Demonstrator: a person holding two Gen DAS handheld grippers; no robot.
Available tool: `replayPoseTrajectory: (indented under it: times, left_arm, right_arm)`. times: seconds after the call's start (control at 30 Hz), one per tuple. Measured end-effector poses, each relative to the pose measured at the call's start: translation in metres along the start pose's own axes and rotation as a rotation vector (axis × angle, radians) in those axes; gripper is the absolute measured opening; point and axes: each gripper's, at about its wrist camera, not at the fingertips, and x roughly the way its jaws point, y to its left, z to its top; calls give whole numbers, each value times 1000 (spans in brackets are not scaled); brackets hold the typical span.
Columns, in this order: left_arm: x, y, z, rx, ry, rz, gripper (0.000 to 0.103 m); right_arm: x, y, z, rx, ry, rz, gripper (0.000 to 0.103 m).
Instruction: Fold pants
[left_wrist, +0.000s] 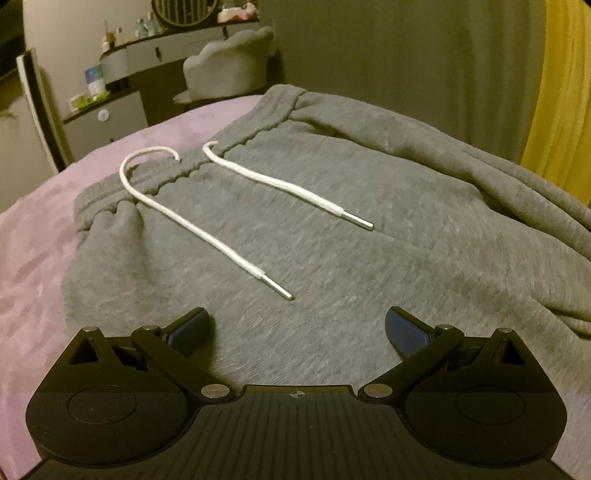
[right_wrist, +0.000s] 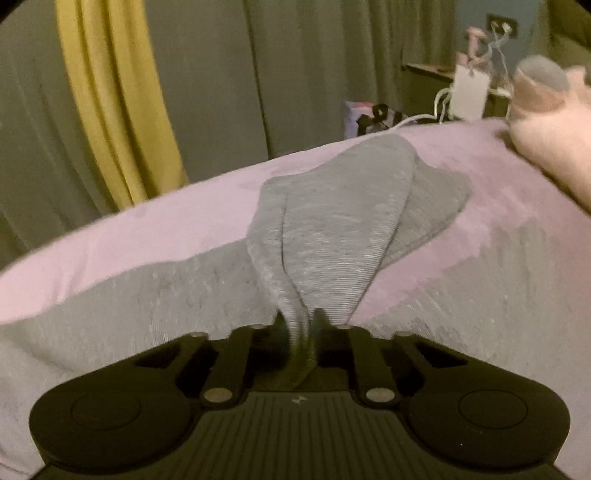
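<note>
While the grey pants (right_wrist: 325, 229) are spread on the pink bedcover (right_wrist: 147, 229), a bunched leg end is seen pinched between the closed fingers of the right gripper (right_wrist: 297, 325), its length running straight ahead. The left gripper (left_wrist: 297, 326) is held wide and empty over the hip area, with the waistband (left_wrist: 192, 162) and white drawstring (left_wrist: 207, 229) ahead. No containers are seen.
</note>
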Motion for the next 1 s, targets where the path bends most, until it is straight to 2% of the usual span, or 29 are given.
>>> replayPoseTrajectory:
  times: [0.2, 0.3, 0.33, 0.4, 0.5, 0.57, 0.63, 0.67, 0.73, 0.8, 0.87, 0.9, 0.93, 0.97, 1.0]
  left_arm:
    - [3, 3, 1, -37, 15, -11, 103]
    - [5, 5, 1, -53, 20, -21, 103]
    - [5, 5, 0, -52, 17, -20, 103]
    - [4, 4, -1, -45, 10, -18, 103]
    - [4, 7, 2, -29, 13, -35, 103]
    - [1, 8, 6, -21, 13, -23, 103]
    - [-6, 13, 13, -38, -6, -29, 103]
    - [-13, 17, 18, -54, -22, -51, 103]
    - [-25, 25, 27, -85, -75, -88, 103]
    - [-34, 31, 39, -108, -141, -118, 103]
    - [-29, 32, 55, -116, -151, -154, 103]
    - [-21, 28, 69, -99, -131, -170, 103]
    - [-13, 24, 81, -73, -111, -184, 103]
    - [-1, 18, 98, -40, -94, -202, 103]
    - [8, 12, 112, -17, -79, -211, 103]
  right_arm:
    - [7, 26, -11, -74, -19, -112, 16]
    - [8, 29, -10, -58, -5, -114, 13]
    - [6, 26, -5, -32, 3, -90, 8]
    - [-7, 10, 9, 83, 14, 12, 6]
    - [-54, -26, 27, 290, -77, 164, 6]
    - [-90, -51, 28, 368, -133, 250, 6]
    - [-119, -73, 16, 410, -154, 294, 6]
    - [-130, -83, 5, 411, -157, 277, 6]
    - [-133, -96, -19, 360, -144, 187, 5]
    - [-112, -108, -46, 286, -69, 52, 4]
    - [-83, -123, -69, 274, 22, -39, 4]
    - [-70, -135, -77, 337, 75, -47, 4]
    - [-64, -148, -80, 437, 86, -7, 4]
    - [-63, -156, -78, 508, 76, 26, 4]
    - [-63, -160, -76, 526, 59, 42, 5]
